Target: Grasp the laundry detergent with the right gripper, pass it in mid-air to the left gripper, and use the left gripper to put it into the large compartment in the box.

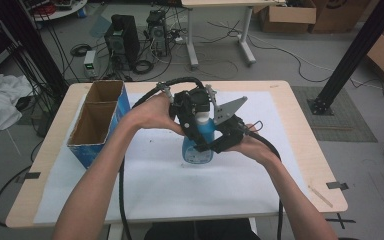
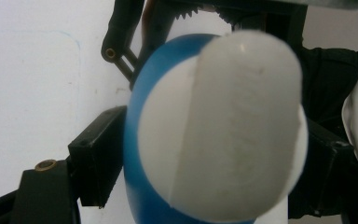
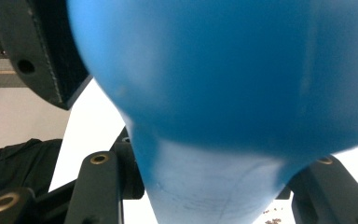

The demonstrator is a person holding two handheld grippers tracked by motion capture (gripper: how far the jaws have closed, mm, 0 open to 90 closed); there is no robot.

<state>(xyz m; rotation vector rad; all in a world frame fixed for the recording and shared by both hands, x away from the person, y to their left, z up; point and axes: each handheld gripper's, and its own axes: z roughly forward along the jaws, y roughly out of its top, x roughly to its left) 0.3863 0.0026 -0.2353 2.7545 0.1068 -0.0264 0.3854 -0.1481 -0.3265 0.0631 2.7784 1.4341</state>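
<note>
- High view: nearest the camera are your two forearms, coming up from the bottom edge and meeting over the white mat (image 1: 145,190) on the table (image 1: 300,125).
- Your left gripper (image 1: 196,117) sits at the top of the blue spray bottle (image 1: 202,142), and your right gripper (image 1: 225,140) is at its side, lower down, with its grey plate (image 1: 228,109) tilted upward.
- The bottle stands roughly upright near the middle of the mat, well apart from the open cardboard box (image 1: 97,120) with blue sides at the table's left edge.
- Left gripper view: the bottle's white spray head (image 2: 233,126) is right at the lens, blurred, with the blue body (image 2: 135,140) behind it. The black jaws press in on both sides, so this claw is closed on the bottle.
- The other gripper's black frame shows beyond the bottle at the top.
- Right gripper view: the blue body (image 3: 223,70) looms close and narrows downward to a paler part between the jaws, which sit against it on either side; this claw grips the bottle too.
</note>
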